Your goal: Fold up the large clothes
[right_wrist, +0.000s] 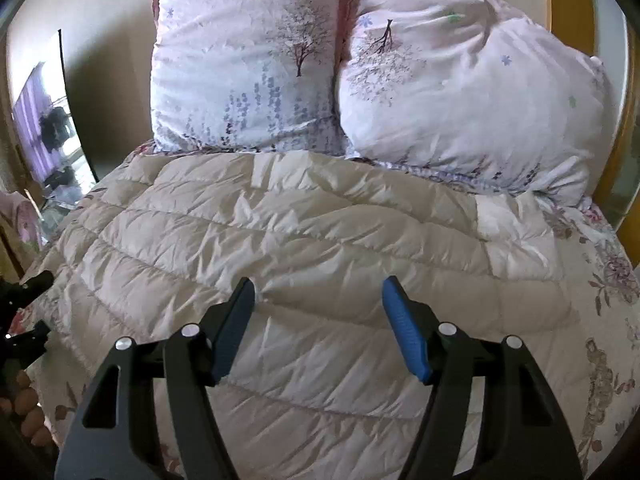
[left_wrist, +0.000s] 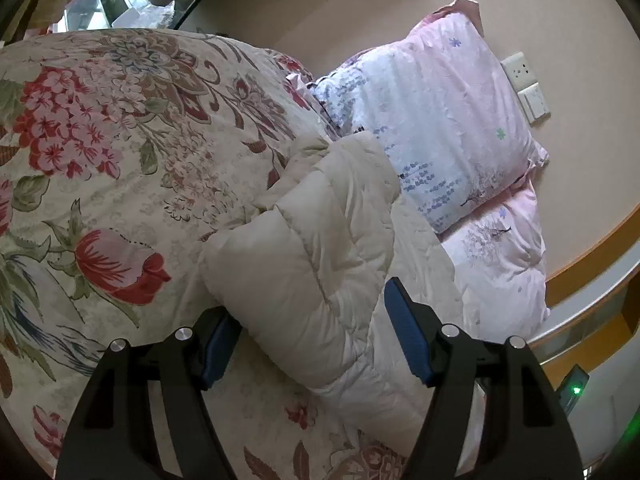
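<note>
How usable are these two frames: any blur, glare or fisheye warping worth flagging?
Left wrist view: sharp, but strong fisheye bends the wall and floral bedspread; dark corners; a green indicator light glows at the lower right. Right wrist view: the cream puffer coat is crisp, with sheen on its quilting; the pillows are slightly washed out; edges curve.

puffer coat (right_wrist: 320,240) partly cut off by frame edge.

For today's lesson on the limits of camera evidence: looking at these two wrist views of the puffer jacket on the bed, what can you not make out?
- Puffer jacket, right wrist view: near hem hidden behind the right gripper.
- Same jacket, left wrist view: only one bulging fold shows; the left gripper straddles it, contact unclear.
- Pillows: tops cut off by the frame edge.
- Wall socket: too small to read.
</note>
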